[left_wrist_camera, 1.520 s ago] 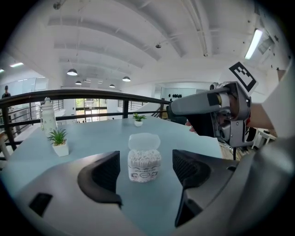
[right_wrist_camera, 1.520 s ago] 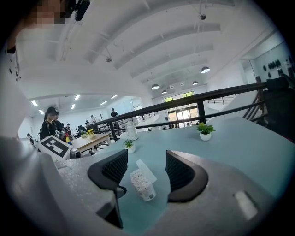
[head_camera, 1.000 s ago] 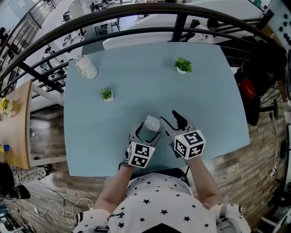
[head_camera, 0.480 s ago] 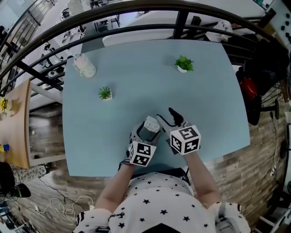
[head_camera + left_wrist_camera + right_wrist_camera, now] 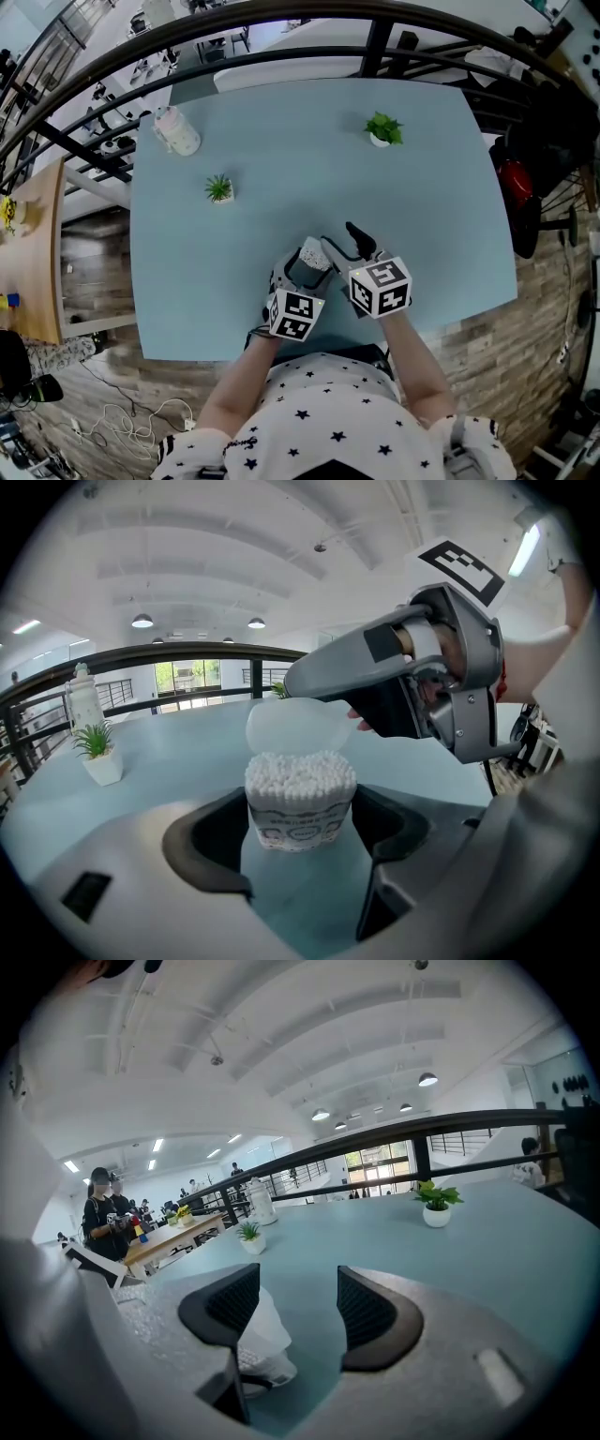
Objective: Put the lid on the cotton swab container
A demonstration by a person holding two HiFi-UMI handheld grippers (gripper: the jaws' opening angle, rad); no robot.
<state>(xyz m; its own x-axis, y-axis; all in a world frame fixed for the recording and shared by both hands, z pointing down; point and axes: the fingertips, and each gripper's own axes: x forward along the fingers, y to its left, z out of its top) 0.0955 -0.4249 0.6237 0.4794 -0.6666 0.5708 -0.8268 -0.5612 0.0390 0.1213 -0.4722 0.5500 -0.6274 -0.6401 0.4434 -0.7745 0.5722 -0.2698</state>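
A small clear container (image 5: 300,803) packed with white cotton swabs stands on the blue table near the front edge. My left gripper (image 5: 300,822) is shut on it, one pad on each side. A translucent lid (image 5: 292,727) stands tilted over the container's far rim. It rests against a finger (image 5: 347,663) of my right gripper. In the right gripper view the lid (image 5: 262,1321) lies beside the left pad, above the container (image 5: 267,1368). My right gripper (image 5: 298,1307) is open, with a wide gap to its other pad. From the head view the two grippers (image 5: 305,267) (image 5: 339,239) sit close together.
Two small potted plants (image 5: 219,189) (image 5: 382,129) and a white bottle (image 5: 175,131) stand further back on the table (image 5: 281,169). A dark curved railing (image 5: 281,28) runs behind its far edge. People stand by a wooden table (image 5: 101,1208) far off to the left.
My right gripper has moved left and drawn close to the container. The left gripper has kept its hold and hardly shifted.
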